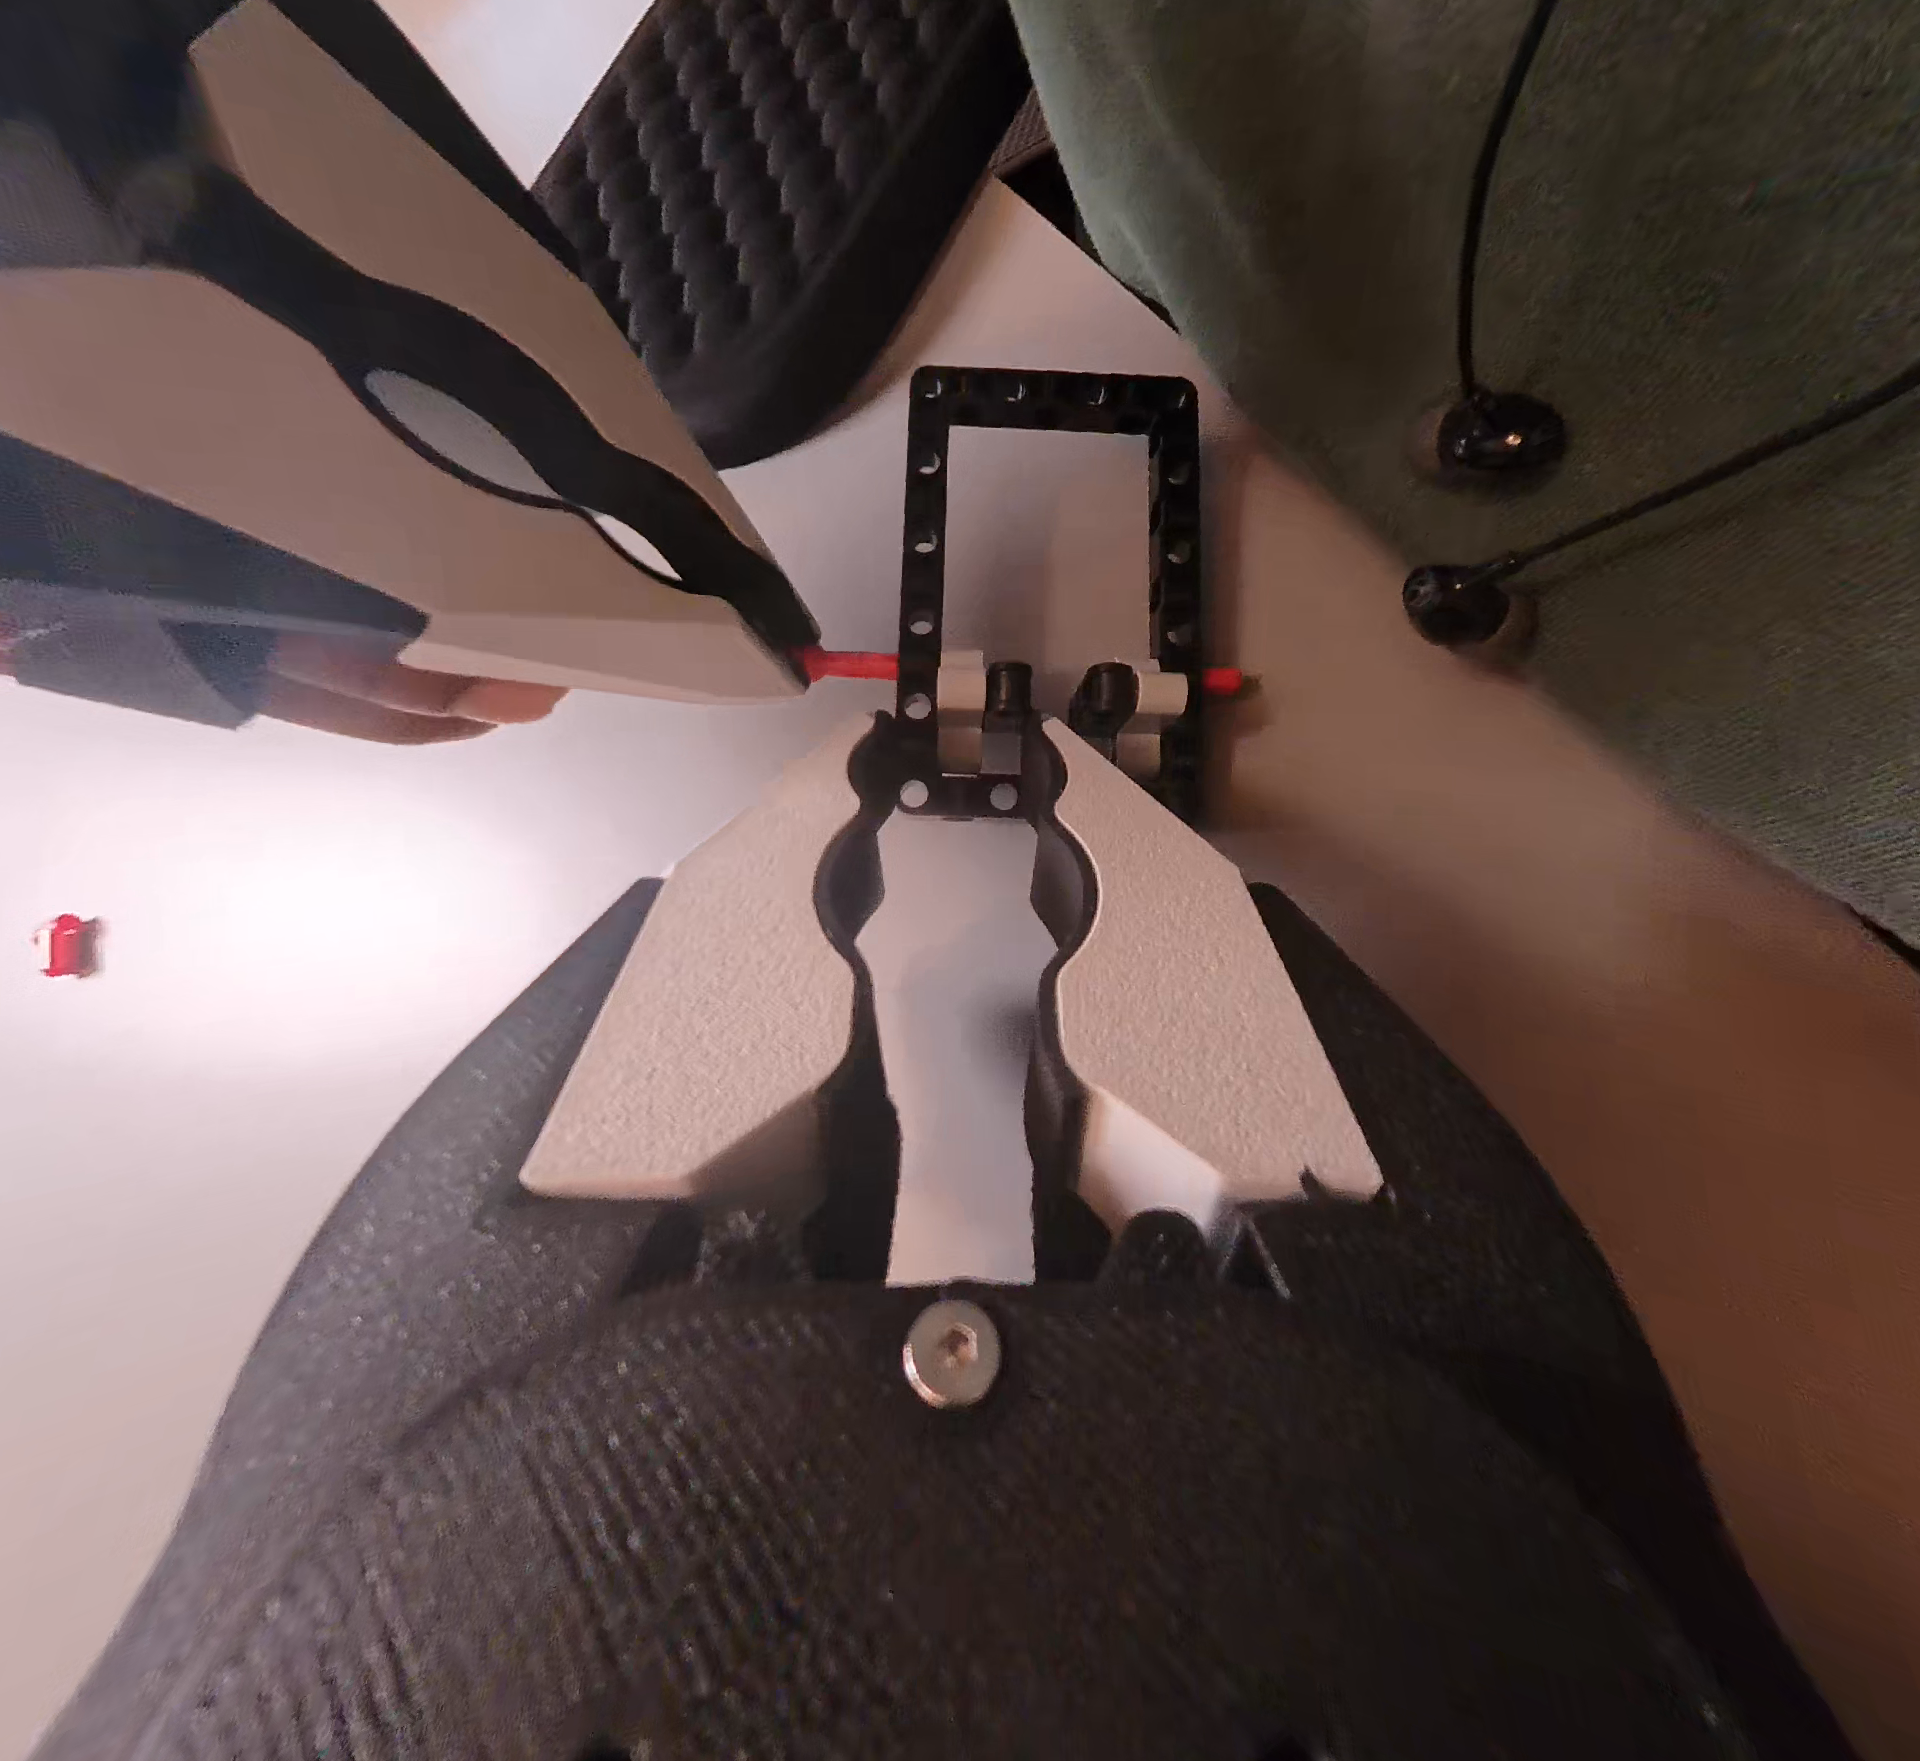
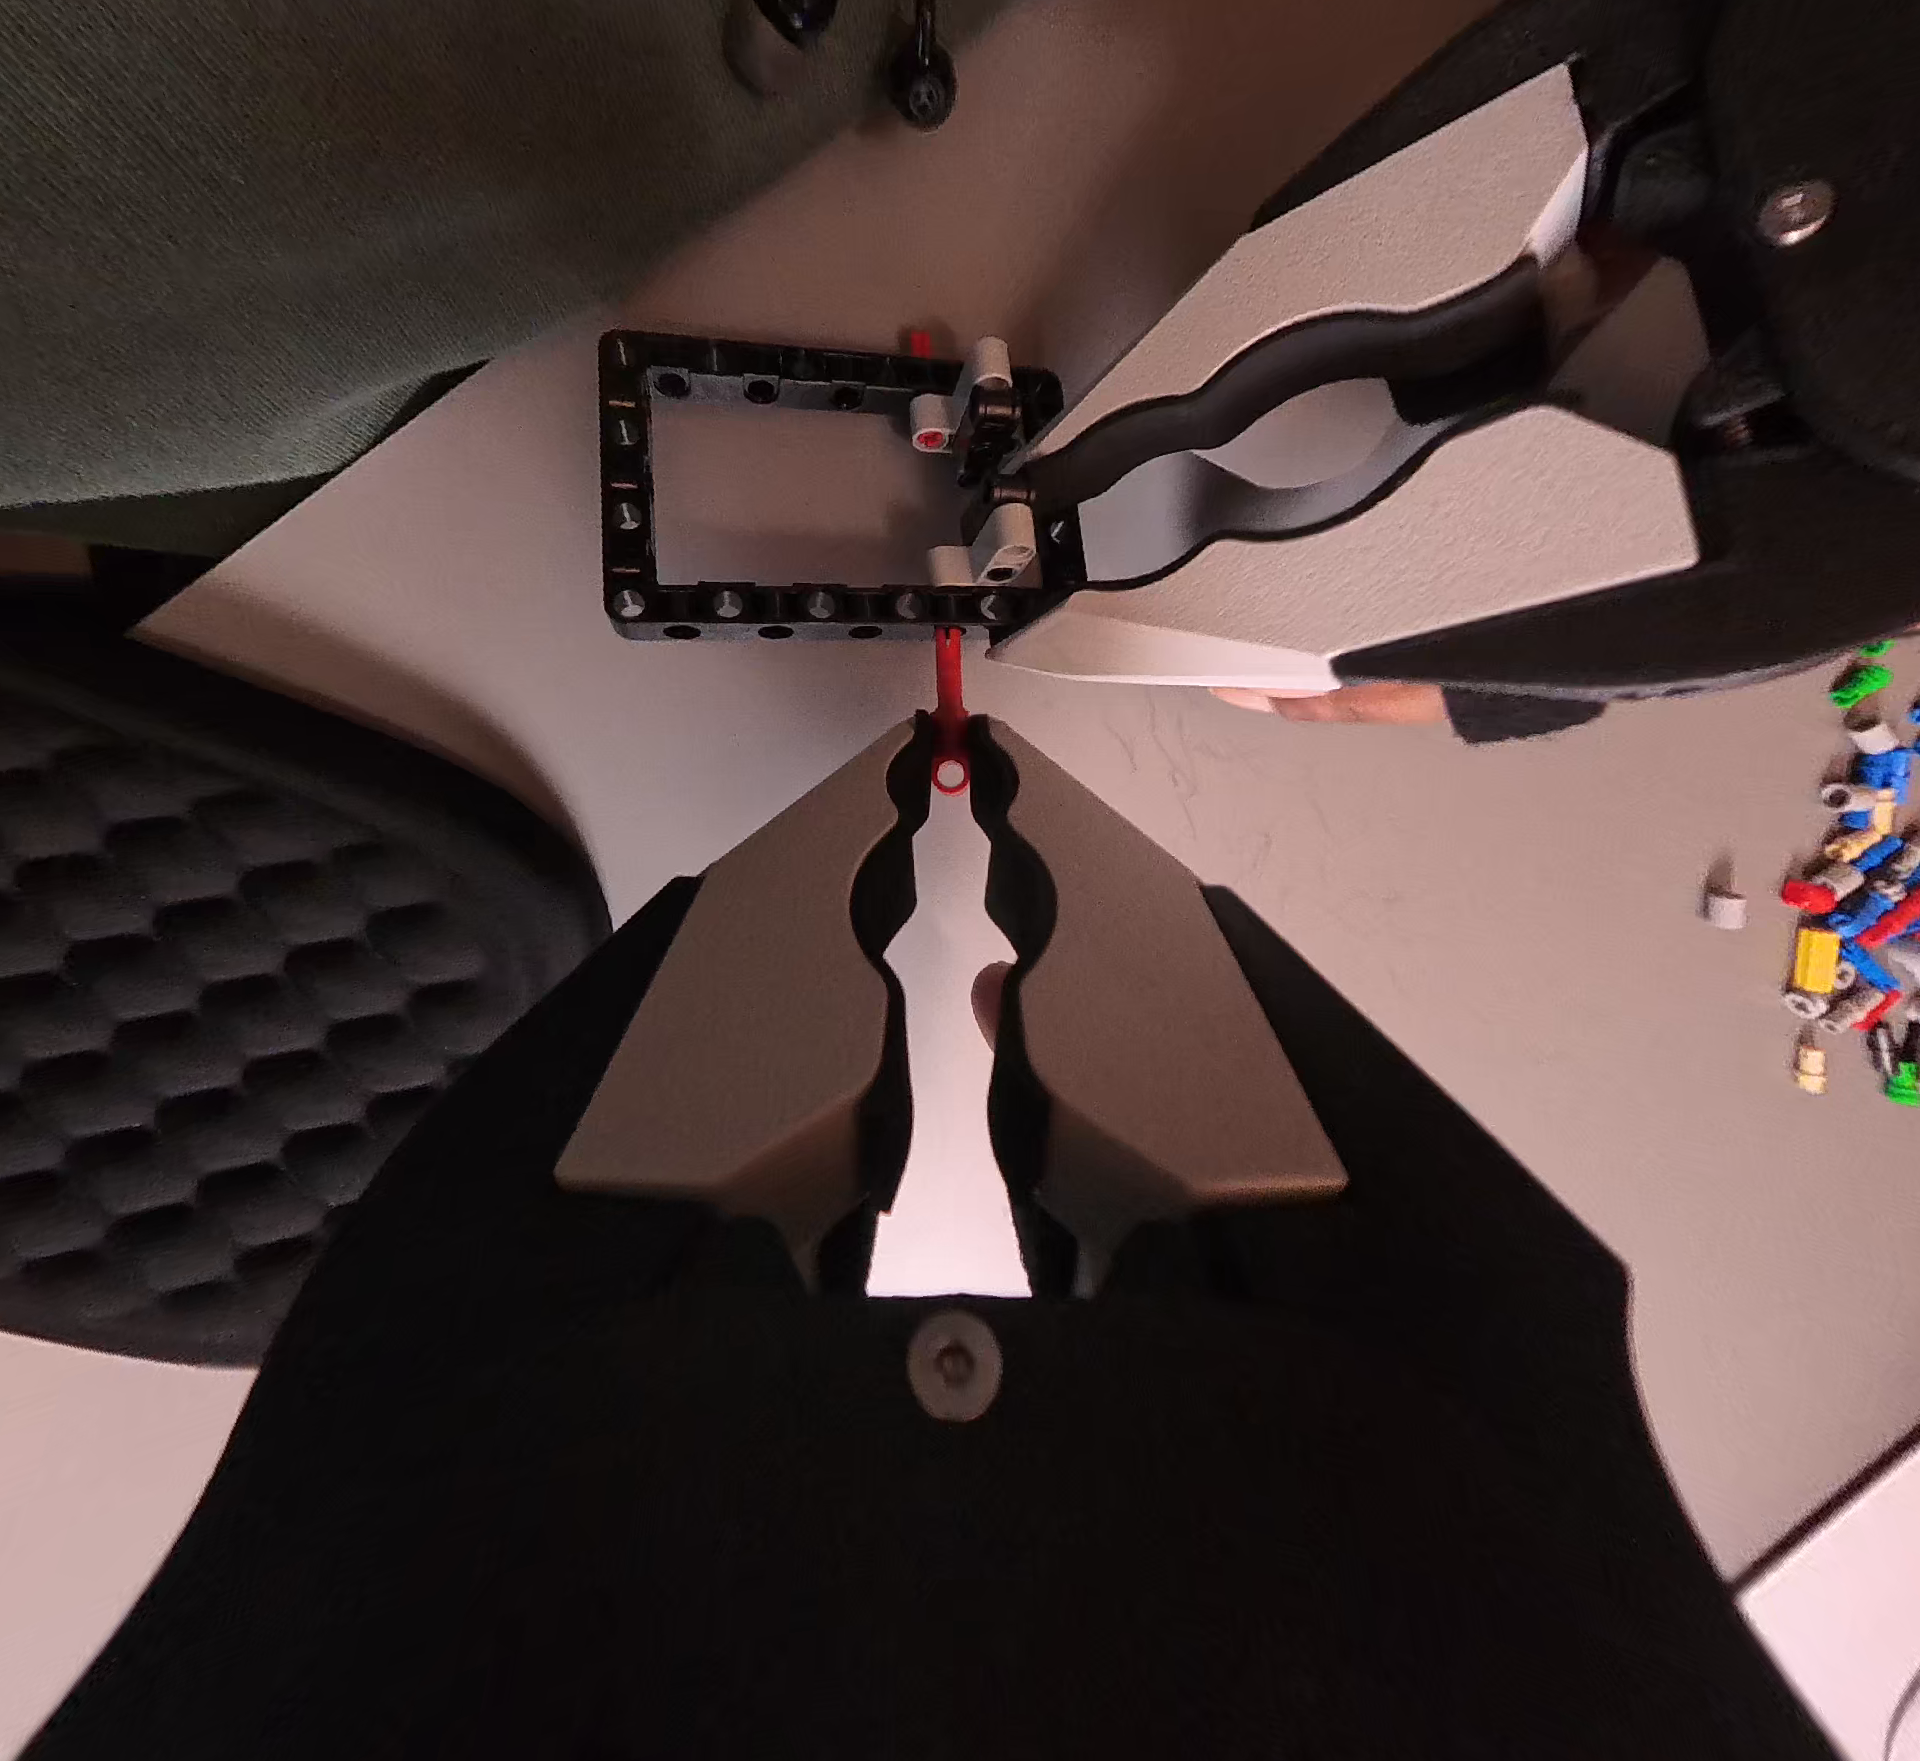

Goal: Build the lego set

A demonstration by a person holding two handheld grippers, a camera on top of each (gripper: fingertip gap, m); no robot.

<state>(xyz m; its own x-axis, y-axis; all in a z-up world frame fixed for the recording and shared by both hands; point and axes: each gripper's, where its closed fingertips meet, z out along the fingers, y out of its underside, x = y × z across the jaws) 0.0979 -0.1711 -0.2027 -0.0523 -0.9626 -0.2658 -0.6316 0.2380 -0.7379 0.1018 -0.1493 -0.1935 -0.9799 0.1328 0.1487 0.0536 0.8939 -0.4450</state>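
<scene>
A pale, smooth tabletop (image 2: pixel 1299 880) is seen, brightly lit at the near left. A black seat cushion (image 2: pixel 208 932) with a honeycomb texture is placed beside its rounded edge.

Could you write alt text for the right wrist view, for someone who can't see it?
A handheld gripper pinches a thin red rod poking into a black rectangular frame, which a second gripper grips from the right. Loose colourful bricks lie at the right edge.

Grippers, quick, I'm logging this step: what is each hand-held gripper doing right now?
Left hand-held gripper: closed on the black frame.
Right hand-held gripper: closed on the red axle.
</scene>
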